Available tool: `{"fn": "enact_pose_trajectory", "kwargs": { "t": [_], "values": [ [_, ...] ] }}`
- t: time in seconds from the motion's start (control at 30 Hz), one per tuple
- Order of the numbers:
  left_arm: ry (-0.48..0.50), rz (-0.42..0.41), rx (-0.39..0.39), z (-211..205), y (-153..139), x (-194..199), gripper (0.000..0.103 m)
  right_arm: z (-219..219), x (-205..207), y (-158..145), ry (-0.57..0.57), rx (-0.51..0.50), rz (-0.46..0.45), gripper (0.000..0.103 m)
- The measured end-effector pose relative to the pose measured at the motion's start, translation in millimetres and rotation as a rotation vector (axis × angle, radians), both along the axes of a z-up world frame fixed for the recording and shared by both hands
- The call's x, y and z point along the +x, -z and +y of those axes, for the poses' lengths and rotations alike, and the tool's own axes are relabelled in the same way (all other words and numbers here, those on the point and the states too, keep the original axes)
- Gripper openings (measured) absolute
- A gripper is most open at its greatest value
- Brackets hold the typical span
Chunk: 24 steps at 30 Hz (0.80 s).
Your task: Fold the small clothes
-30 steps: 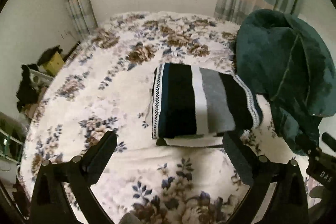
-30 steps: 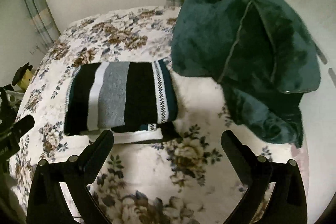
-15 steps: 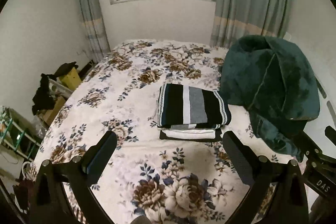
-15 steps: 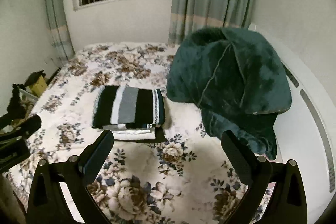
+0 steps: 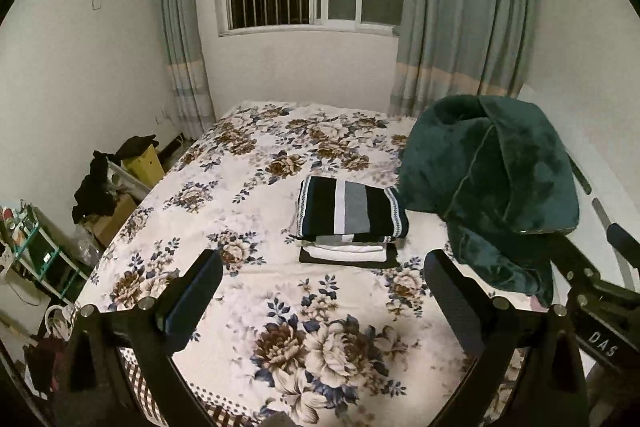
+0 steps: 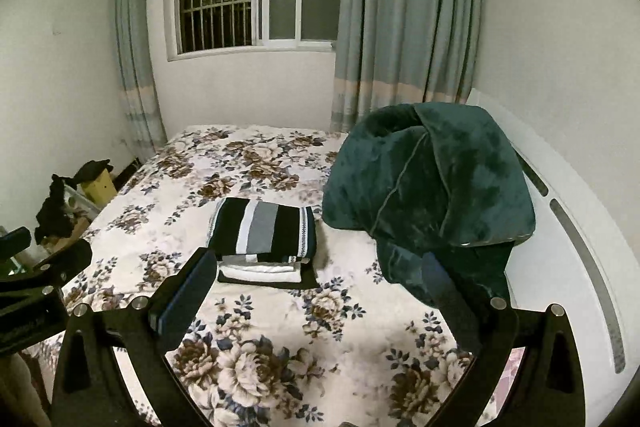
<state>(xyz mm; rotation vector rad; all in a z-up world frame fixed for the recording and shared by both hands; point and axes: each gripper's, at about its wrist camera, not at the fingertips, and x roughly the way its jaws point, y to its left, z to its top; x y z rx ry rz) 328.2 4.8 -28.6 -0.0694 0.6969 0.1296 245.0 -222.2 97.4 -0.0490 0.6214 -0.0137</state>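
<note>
Clothes are nowhere between the jaws: the left gripper [image 5: 322, 291] is spread wide with nothing in it, hanging above the near part of the bed, and the right gripper [image 6: 316, 293] is just as wide apart and just as empty. Beyond the fingertips, well apart from both tools, a neat stack of folded clothes [image 5: 350, 223] lies on the floral bedspread [image 5: 240, 195], toward the right half of the bed. On top is a striped garment [image 6: 264, 231] in black, white and grey with a patterned edge, squared into a tidy rectangle; under it show a white folded piece [image 5: 346, 253] and a flat dark piece [image 6: 272, 283] at the bottom, all roughly aligned. Just beside the stack on the right, a dark green plush blanket [image 5: 492, 183] is heaped up, near the white headboard [image 6: 568, 227]; it looks too big to count as small clothing. No loose, unfolded garment shows on the bedspread in either view. My judgement is that the folding is finished or very nearly so, with the last piece already set on the pile and both tools free. Whether more clothes wait out of view cannot be told; dark fabric lies on clutter by the wall [image 5: 100, 183] at the left, but what it is stays unclear.
</note>
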Motion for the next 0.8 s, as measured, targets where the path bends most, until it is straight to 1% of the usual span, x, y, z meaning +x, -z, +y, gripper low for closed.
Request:
{"fn": "enact_pose_trajectory", "kwargs": {
  "t": [0.17,0.3,0.5,0.8],
  "values": [
    [-0.008,-0.026,0.005,-3.9,-9.1,-21.3,0.103,-8.3,-32.3,-17.4,-0.018,0.007,-0.024,0.103],
    [-0.012,-0.038,0.011,-7.8,-11.4,-34.0,0.103,-12.4,-46.1,-26.8,-0.030,0.007,-0.042,0.103],
    [-0.031,-0.052,0.015,-9.1,-15.5,-45.5,0.103,-18.5,-52.4,-36.1,-0.041,0.003,-0.059,0.103],
    [-0.058,-0.084,0.024,-10.6,-21.7,-59.2,0.103,-21.8,-52.9,-41.4,-0.070,0.002,-0.059,0.103]
  ]
}}
